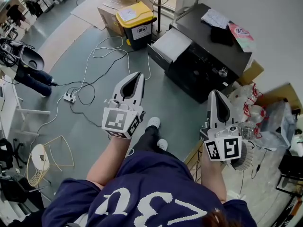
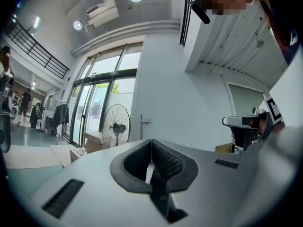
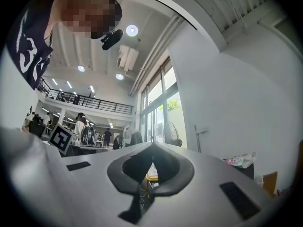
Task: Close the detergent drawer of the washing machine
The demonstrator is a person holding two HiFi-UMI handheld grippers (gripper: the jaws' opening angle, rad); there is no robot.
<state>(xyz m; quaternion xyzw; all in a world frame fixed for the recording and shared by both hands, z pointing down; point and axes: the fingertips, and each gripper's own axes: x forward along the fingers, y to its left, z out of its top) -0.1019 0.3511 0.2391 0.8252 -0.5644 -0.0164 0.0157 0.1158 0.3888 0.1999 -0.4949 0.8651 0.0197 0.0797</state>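
The black washing machine point(image 1: 211, 60) stands on the floor at the upper right of the head view. Its detergent drawer point(image 1: 170, 44) sticks out of it to the left, pale grey on top. My left gripper point(image 1: 138, 74) is held in the air well short of the drawer, pointing up the picture, its jaws shut with nothing between them. My right gripper point(image 1: 214, 92) hangs below the machine's front, also shut and empty. The left gripper view shows shut jaws point(image 2: 151, 141) against a white wall. In the right gripper view the jaws point(image 3: 152, 145) are shut too.
A yellow-lidded bin point(image 1: 136, 22) and cardboard boxes point(image 1: 116, 6) stand left of the machine. A power strip point(image 1: 70, 97) with white cables lies on the floor. Plastic bags point(image 1: 255, 109) pile up at the right. Cloths point(image 1: 216, 19) lie on the machine. A fan point(image 2: 116, 124) stands by the windows.
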